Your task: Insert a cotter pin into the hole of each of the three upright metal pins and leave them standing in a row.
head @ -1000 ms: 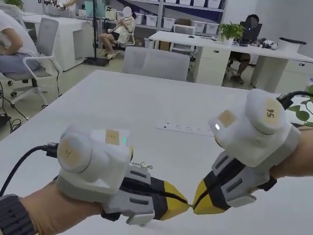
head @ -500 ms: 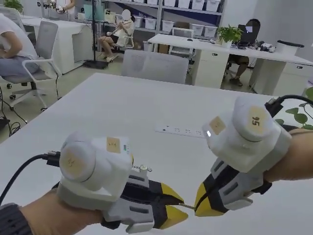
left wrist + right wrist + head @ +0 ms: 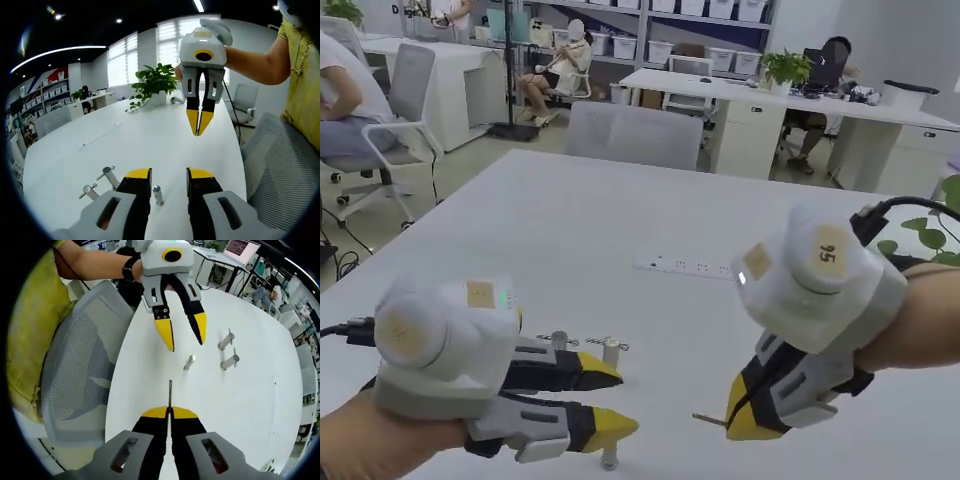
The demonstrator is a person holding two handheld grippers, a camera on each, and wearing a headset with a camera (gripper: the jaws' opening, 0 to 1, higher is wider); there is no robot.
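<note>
Head view: final insertion pending

We held the cotter pin (image 3: 170,392) clamped in the right gripper (image 3: 170,414); the left gripper (image 3: 623,400) gaped near the bare metal pin (image 3: 609,460). Next, we judged: steady that pin, then line tip with hole.

The broad white desk (image 3: 620,220) bears three short upright silver metal pins. The left pin (image 3: 558,340) and neighbour pin (image 3: 611,350) stand close together, each with a thin wire through its top; the bare third pin (image 3: 189,362) stands apart. A flat white power strip (image 3: 682,267) lies farther back, and a leafy green potted plant (image 3: 155,82) stands near one end.
</note>
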